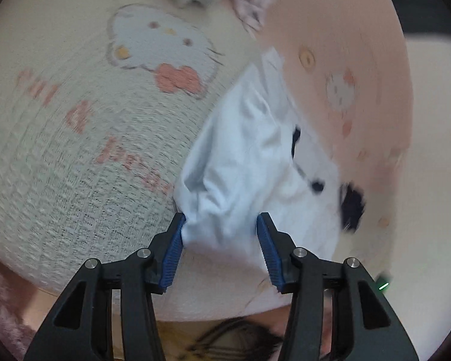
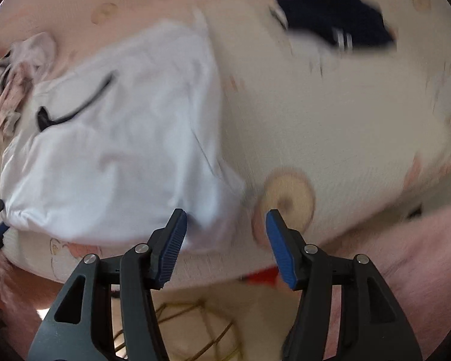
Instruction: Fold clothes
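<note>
Four fingers [image 1: 177, 240], one white shirt [image 1: 243, 162]

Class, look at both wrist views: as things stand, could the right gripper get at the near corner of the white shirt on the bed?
Probably yes. The right gripper is open, and the white shirt has its near corner lying just ahead of the gripper's left finger, with nothing covering it. The left gripper works the opposite edge, clear of that path.
</note>
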Demonstrator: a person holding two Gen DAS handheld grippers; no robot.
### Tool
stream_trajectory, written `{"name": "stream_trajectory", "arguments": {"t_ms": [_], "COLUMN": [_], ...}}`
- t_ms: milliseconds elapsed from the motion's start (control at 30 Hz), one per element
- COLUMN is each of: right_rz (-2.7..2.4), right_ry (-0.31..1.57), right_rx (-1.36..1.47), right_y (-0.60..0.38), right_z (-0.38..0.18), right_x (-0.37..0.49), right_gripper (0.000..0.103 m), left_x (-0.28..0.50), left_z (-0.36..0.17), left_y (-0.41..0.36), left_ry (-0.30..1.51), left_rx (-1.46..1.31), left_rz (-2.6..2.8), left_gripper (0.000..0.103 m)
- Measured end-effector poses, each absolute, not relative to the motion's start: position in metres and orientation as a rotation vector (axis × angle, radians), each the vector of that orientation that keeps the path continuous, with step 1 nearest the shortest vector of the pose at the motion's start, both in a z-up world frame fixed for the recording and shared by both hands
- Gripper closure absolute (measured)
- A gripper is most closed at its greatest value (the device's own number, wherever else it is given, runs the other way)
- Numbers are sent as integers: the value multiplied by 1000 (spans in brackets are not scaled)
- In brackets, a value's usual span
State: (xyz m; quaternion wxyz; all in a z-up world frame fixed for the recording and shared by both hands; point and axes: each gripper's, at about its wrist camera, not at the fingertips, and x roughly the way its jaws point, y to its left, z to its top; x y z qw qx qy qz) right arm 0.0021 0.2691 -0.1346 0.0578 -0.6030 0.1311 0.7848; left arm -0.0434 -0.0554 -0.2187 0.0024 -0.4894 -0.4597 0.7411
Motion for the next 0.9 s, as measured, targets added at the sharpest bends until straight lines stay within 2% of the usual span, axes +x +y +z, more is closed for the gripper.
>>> {"name": "stream_trajectory", "arguments": {"t_ms": [33, 67, 133, 200, 233, 267, 300, 333, 367, 467, 567, 700, 733, 800, 900], "right_rz": [2359, 2354, 2378, 2419, 2436, 2452, 2466, 2477, 2486, 2516, 2495, 2443, 2430, 2405, 2440], "right_ry": [487, 548, 595, 580, 552, 524, 482, 407, 324, -47, -247, -178, -161, -123, -22], "right_rx": [-1856, -1867, -1880, -1889, -1894, -1898, -1900, -1896, -1889, -1838, -1822, -1847, -1853, -1860, -1762], "right_y": [274, 275, 274, 267, 264, 260, 258, 256, 253, 230, 215, 229, 232, 238, 248], "right_z": [-139, -141, -141, -139, -139, -139, -138, -137, -136, -130, -130, -132, -133, -133, -115], "right_x": [3, 3, 1, -2, -4, -6, -9, -12, -14, -6, 2, 5, 6, 7, 4], "right_gripper": [46, 44, 48, 61, 64, 74, 80, 82, 84, 85, 85, 85, 85, 73, 72], "left_x": [-45, -47, -48, -49, -50, -51, -53, -52, -54, -49, -49, -53, -54, -55, -55], "left_z": [-219, -219, -216, -211, -208, -205, -196, -186, -174, -153, -156, -183, -189, -184, -163], "left_y": [-52, -48, -42, -39, -37, -34, -28, -26, -13, 8, -1, -15, -19, -24, -17], "left_ry": [-1394, -1363, -1330, -1302, -1287, -1254, -1155, -1024, -810, -641, -678, -767, -788, -814, -618], "left_rx": [-1571, -1577, -1565, -1551, -1545, -1549, -1582, -1618, -1648, -1606, -1635, -1784, -1819, -1834, -1834], "left_rz": [2337, 2350, 2370, 2403, 2419, 2442, 2489, 2538, 2607, 2657, 2634, 2547, 2527, 2544, 2709], "left_gripper": [64, 65, 75, 81, 84, 85, 86, 87, 88, 88, 88, 87, 82, 77, 72]}}
